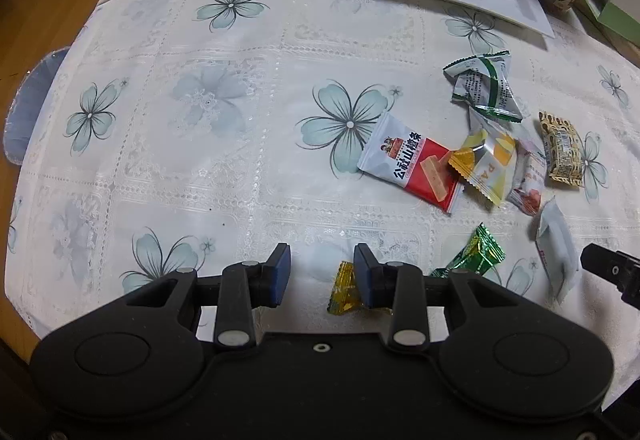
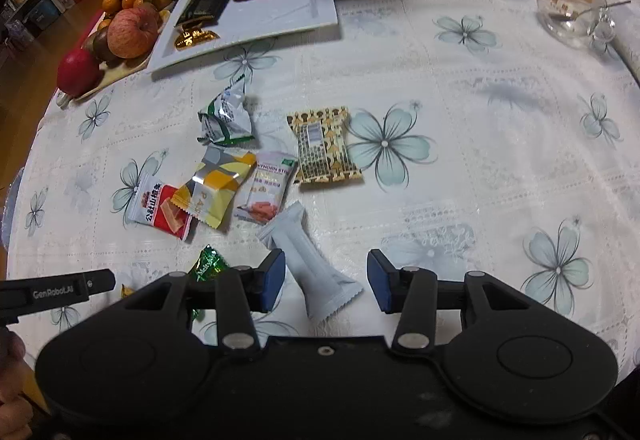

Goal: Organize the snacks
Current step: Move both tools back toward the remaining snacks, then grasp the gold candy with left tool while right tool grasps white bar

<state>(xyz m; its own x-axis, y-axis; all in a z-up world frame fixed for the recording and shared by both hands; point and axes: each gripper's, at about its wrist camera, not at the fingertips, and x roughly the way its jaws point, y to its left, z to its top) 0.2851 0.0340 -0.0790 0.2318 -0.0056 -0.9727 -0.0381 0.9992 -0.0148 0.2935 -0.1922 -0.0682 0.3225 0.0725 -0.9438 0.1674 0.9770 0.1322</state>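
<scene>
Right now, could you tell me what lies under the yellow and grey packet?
The yellow and grey packet overlaps one end of the red and white hawthorn packet and rests otherwise on the tablecloth. Anything beneath its middle is covered.

The snack packets lie loose on the table [image 2: 460,200], in a group before the large tray [image 2: 280,16]. In the right wrist view, the folded packet [image 2: 226,118] is nearest to the tray. To its right lies the patterned packet [image 2: 324,146]. Before these, 3 packets lie side by side, touching: the hawthorn bar packet [image 2: 160,206] at the left, the pastry packet [image 2: 218,186] overlapping it, then the hawthorn strip packet [image 2: 266,186]. The long plain packet [image 2: 312,264] lies nearest, between the fingers of the right gripper [image 2: 326,282]. The fruit tray [image 2: 116,70] stands left of the large tray.
</scene>
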